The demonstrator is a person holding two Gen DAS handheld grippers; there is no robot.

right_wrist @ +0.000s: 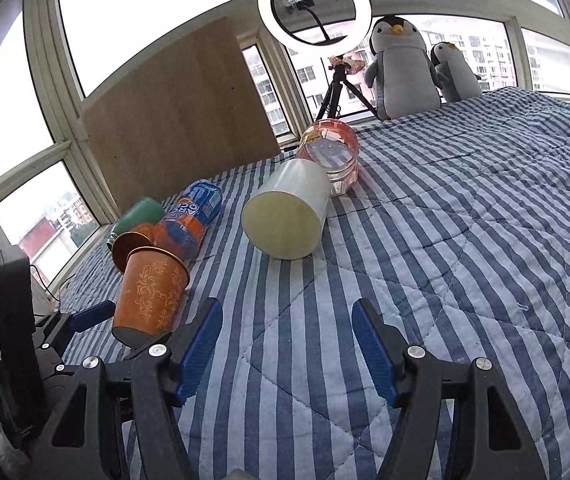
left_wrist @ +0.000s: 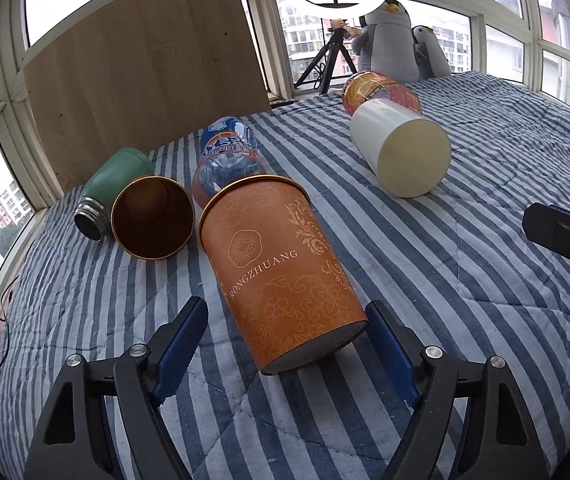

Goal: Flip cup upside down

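The left tongs (left_wrist: 287,346) stood apart around the base of the orange cup (left_wrist: 281,268), which lay on its side on the striped bed (left_wrist: 465,240). The right tongs (right_wrist: 287,344) were apart, empty, beside it.

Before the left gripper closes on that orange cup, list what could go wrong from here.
1. The orange cup lies tilted on a soft striped quilt; the open left gripper straddles only its base end, so a squeeze there may let it slip or swing.
2. Its rim sits close against the plastic bottle and the second orange cup; lifting could knock them rolling.
3. The right gripper is open over bare quilt, so nothing steadies the cup.
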